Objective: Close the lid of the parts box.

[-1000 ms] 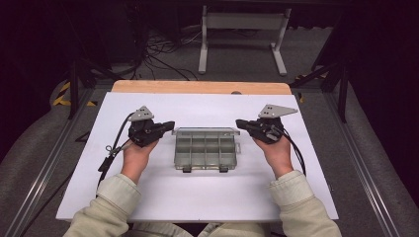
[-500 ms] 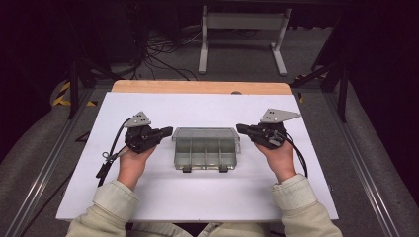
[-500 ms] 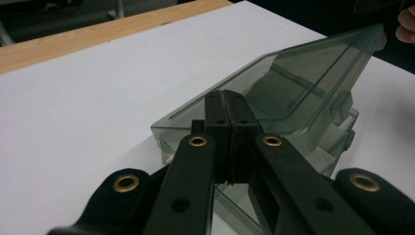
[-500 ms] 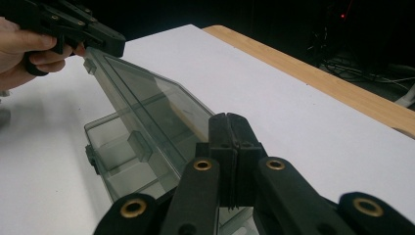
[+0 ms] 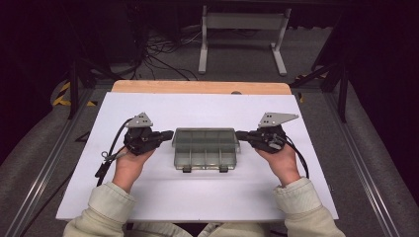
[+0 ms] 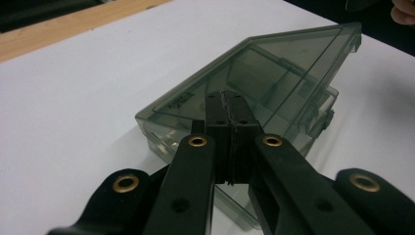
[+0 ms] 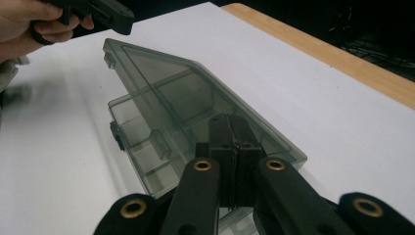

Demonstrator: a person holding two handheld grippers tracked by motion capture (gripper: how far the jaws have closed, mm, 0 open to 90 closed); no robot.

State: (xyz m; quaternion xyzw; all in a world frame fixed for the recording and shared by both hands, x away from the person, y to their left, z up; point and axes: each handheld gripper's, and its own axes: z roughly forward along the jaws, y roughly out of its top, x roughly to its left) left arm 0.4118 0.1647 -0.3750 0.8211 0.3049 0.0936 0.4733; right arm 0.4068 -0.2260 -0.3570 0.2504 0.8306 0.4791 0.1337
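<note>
While the high view shows a clear compartment box (image 5: 205,148) mid-table between both tools, left gripper (image 6: 228,115) clenched empty at its lid edge, right gripper (image 7: 232,132) likewise, gripper views revealing the lid propped ajar.

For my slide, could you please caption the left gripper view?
Shut left gripper at the end of a smoky clear compartment box with its lid ajar, on a white table.
</note>
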